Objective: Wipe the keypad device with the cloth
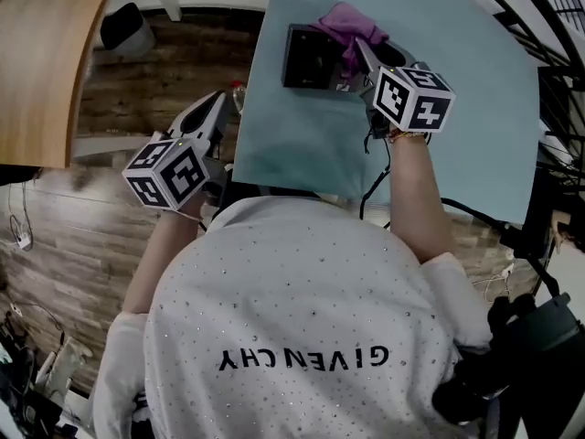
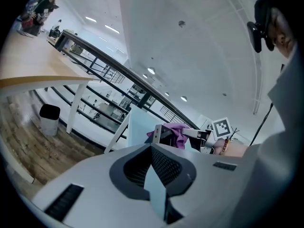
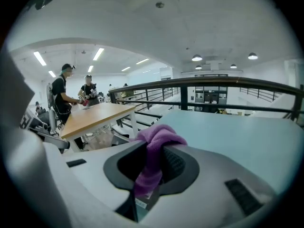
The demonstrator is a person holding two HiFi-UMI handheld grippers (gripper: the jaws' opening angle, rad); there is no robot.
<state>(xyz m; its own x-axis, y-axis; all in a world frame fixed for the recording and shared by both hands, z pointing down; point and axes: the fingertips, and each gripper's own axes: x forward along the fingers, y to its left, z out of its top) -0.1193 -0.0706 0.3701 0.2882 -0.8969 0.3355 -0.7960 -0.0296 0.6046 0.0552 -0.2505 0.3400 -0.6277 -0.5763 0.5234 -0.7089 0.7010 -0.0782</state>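
Observation:
The black keypad device lies near the far left corner of the pale blue table. A purple cloth is bunched over its right end. My right gripper is shut on the cloth and rests at the device's right side. In the right gripper view the cloth hangs out of the closed jaws of the right gripper. My left gripper hovers off the table's left edge above the floor, with its jaws close together and nothing held. The left gripper view shows the device and cloth beyond the left gripper.
A wooden table stands at the left, with a dark bin beside it. Black cables hang over the blue table's near edge. Two people stand at the distant wooden table. A dark railing runs behind the blue table.

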